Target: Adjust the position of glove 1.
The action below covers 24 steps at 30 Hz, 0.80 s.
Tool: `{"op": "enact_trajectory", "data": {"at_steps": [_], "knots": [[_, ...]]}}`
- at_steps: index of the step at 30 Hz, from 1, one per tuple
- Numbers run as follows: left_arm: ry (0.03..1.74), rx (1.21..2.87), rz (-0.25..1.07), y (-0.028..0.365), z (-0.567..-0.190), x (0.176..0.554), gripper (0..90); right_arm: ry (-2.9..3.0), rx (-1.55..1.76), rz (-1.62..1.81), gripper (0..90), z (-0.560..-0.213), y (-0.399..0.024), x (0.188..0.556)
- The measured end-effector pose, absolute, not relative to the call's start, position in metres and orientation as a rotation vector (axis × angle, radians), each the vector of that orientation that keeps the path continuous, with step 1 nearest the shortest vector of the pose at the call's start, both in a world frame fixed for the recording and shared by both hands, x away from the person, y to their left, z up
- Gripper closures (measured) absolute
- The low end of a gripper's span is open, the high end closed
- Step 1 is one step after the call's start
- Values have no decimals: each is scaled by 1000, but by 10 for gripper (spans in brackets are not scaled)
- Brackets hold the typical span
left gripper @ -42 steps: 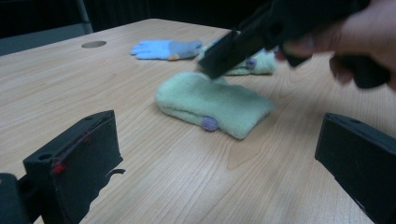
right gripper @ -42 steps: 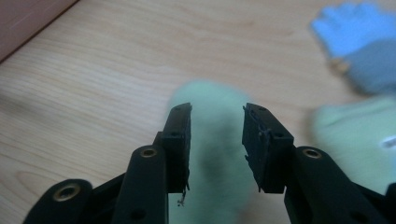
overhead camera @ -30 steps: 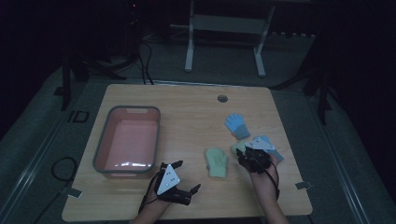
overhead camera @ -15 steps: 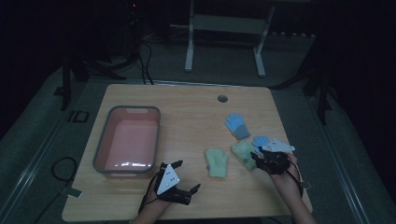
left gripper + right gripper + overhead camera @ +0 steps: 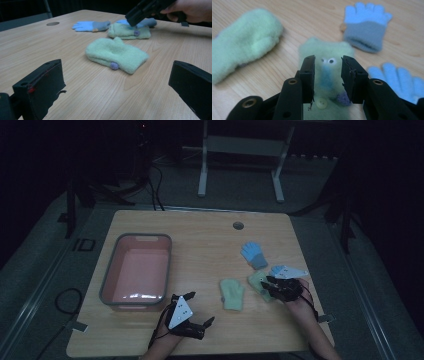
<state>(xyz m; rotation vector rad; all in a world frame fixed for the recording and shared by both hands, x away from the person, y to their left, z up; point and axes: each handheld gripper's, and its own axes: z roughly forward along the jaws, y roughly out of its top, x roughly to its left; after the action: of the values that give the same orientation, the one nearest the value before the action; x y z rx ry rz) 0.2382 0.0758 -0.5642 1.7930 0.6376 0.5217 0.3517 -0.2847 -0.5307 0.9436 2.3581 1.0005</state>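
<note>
While hanging low over the face mitten [image 5: 325,50], right claw [image 5: 327,62] half spread and pinching nothing yet. Seen narrowing just now, with the googly eyes and blue nose framed between the jaws and the fleece lying flat on the bench [image 5: 200,235] straight beneath. Looks like the reach-in before a pickup. Best to sink straight down, keep one jaw either side of the nose, and bite a good fold of fleece near the middle rather than out at the edge by the white button, so as to avoid a droop or a slip on the way up. Worth minding the second blue glove [image 5: 397,77] just right of the claw and close against the mitten's edge, touching or only beside it, hard to tell. No sense snagging both at once. Plain green mitten [image 5: 244,37] off to the claw's left, apart. Other blue glove [image 5: 365,27] ahead and to the right, also apart. Left claw [image 5: 205,326] spread wide and empty, low over bare bench, with the plain mitten just ahead of it and the pink tub [image 5: 107,280] off to its left. Squeeze gently till the pads dent the fleece, check for a firm hold, then lift straight up before swinging anywhere.
</note>
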Motion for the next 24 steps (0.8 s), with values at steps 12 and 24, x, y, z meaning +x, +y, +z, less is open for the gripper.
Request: {"op": "enact_trajectory", "data": {"at_steps": [12,24], "knots": [[634,1796,531,75,-564,237,3,2403,1038,1011,825,-549,-285,359],[632,1799,534,75,-564,237,2,2235,1201,971,862,-505,-267,335]]}}
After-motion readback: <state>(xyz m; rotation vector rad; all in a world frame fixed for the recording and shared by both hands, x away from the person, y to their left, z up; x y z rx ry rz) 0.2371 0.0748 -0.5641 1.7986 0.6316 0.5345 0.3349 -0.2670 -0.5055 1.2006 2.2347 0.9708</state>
